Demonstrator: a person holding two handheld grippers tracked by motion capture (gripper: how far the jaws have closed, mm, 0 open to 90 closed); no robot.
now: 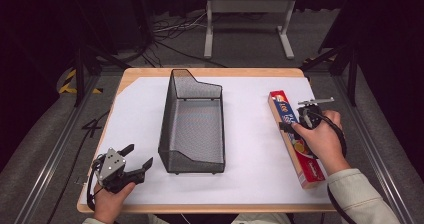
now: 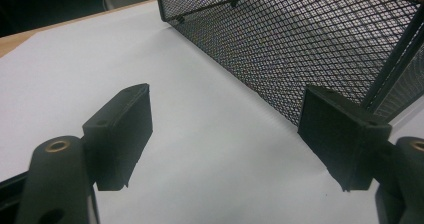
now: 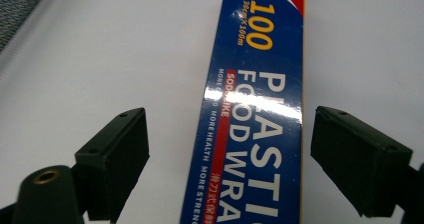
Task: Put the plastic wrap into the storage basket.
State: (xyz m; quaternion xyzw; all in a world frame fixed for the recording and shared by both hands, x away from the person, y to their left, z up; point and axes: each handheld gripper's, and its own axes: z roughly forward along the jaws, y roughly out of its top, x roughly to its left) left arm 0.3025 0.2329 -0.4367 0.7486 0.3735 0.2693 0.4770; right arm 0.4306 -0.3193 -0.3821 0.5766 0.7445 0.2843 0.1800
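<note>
While right gripper straddles wrap box, jaws spread, mesh basket well apart.

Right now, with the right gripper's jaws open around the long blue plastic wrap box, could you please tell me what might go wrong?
1. The long blue plastic wrap box sits nearer one jaw of the right gripper, so closing may skew it.
2. The box lies near the table edge; a nudge might tip it off.
3. A grip near one end could let it sag.

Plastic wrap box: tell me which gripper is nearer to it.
Right. The right gripper straddles the plastic wrap box, fingers open either side. The left gripper sits beyond the wire mesh basket.
</note>
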